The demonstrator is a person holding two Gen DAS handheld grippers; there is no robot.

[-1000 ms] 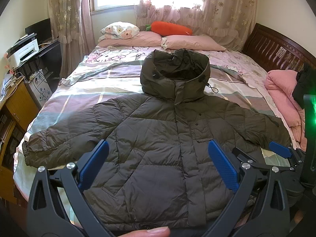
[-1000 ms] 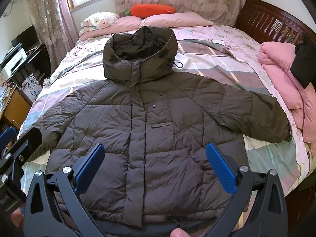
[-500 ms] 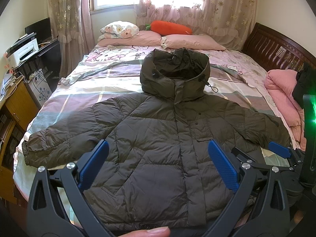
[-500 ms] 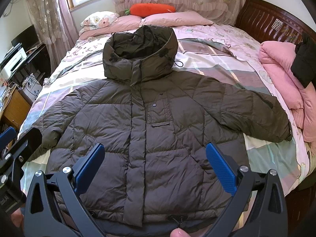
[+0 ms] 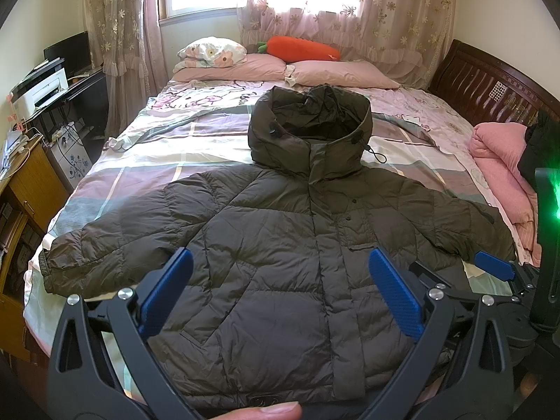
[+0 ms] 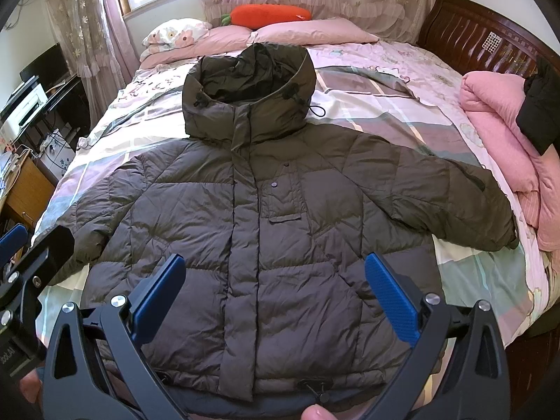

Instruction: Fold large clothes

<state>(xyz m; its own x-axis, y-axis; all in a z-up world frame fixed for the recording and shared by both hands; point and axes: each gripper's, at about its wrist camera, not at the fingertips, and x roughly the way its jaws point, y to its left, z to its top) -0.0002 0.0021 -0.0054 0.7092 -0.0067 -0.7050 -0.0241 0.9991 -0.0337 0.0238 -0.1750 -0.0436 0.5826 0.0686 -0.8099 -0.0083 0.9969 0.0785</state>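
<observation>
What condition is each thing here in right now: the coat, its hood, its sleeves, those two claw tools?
Puffer jacket: spread flat on the bed, front up, closed, unfolded.
Hood: standing open, toward the pillows.
Sleeves: stretched out sideways.
Left gripper: open, holding nothing.
Right gripper: open, holding nothing.
Pink blanket: bunched up at the bed's edge.

- Far ahead of my jaws, an orange carrot plush (image 5: 298, 49) lies on two pink pillows (image 5: 341, 74).
- Off to my right, a folded pink blanket (image 6: 504, 122).
- Far left, a white printer (image 5: 40, 91) on a desk.
</observation>
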